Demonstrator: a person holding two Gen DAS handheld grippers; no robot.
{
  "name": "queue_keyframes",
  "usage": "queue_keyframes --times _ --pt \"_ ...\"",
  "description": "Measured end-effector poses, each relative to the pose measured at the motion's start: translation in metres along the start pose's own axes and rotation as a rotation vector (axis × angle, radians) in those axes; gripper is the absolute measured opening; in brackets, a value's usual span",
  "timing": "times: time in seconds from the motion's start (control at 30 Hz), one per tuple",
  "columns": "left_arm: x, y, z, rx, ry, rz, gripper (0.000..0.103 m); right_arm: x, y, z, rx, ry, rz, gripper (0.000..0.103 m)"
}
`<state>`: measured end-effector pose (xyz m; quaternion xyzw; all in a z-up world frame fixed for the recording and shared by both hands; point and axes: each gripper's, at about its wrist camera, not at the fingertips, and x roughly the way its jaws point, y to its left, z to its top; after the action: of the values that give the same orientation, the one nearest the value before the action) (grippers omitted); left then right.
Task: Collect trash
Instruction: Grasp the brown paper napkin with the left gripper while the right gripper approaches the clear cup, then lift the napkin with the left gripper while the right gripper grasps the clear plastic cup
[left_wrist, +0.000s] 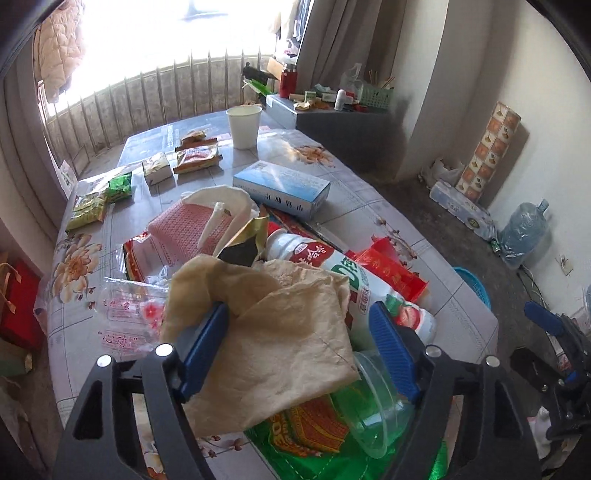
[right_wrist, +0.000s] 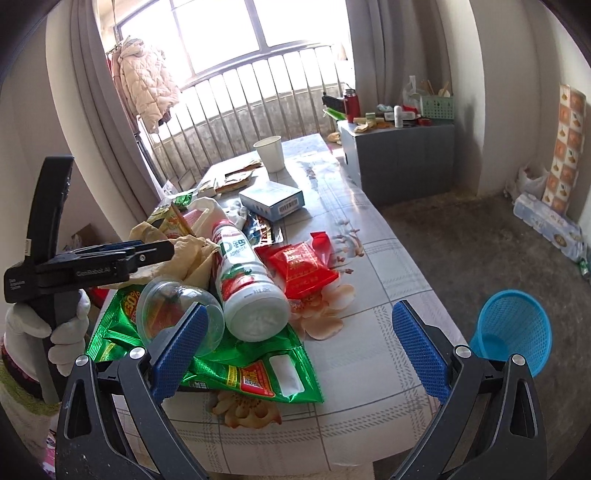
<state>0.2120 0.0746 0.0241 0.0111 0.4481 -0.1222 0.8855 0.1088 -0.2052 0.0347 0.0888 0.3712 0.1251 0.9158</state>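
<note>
A crumpled tan paper (left_wrist: 280, 339) lies on the trash pile, between the jaws of my left gripper (left_wrist: 301, 314). The left pad touches it, the right pad stands a little clear, so the gripper is open. In the right wrist view the left gripper (right_wrist: 162, 251) is held by a white-gloved hand (right_wrist: 66, 325) over the same paper (right_wrist: 192, 258). My right gripper (right_wrist: 300, 312) stands open at the table's near edge, gripping nothing. Just beyond it lie a strawberry drink bottle (right_wrist: 247, 284), a clear plastic cup (right_wrist: 177, 314), a green wrapper (right_wrist: 240, 365) and a red wrapper (right_wrist: 299, 266).
A blue mesh basket (right_wrist: 513, 332) stands on the floor right of the table (right_wrist: 388, 258). Further back on the table are a blue tissue box (right_wrist: 273, 201), a white paper cup (right_wrist: 271, 153) and several snack packets (left_wrist: 155, 168). A grey cabinet (right_wrist: 402, 158) stands behind.
</note>
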Motion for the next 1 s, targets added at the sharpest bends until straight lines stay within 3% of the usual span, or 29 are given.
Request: queue_keyframes --times 0.2,0.27,0.43,0.53,0.8,1.0 --pt "0.028 0.019 -0.007 -0.06 0.093 0.006 0.062 0.009 -0.018 -0.001 0.035 0.031 -0.015 0.095" --pt "0.03 0.023 -0.007 -0.08 0.106 0.013 0.054 0.013 -0.025 0.0 0.056 0.041 -0.011 0.095" --pt "0.025 0.035 -0.008 -0.112 0.092 -0.001 0.022 0.02 -0.032 0.005 0.087 0.054 0.025 0.095" --pt "0.014 0.039 -0.009 -0.121 0.052 -0.014 0.012 0.022 -0.032 0.012 0.09 0.05 0.051 0.095" --pt "-0.031 0.047 -0.006 -0.135 -0.105 -0.06 0.008 0.031 -0.023 0.044 0.068 0.027 0.161 0.095" --pt "-0.072 0.058 -0.002 -0.174 -0.246 -0.111 0.008 0.073 -0.004 0.072 0.032 0.147 0.303 0.092"
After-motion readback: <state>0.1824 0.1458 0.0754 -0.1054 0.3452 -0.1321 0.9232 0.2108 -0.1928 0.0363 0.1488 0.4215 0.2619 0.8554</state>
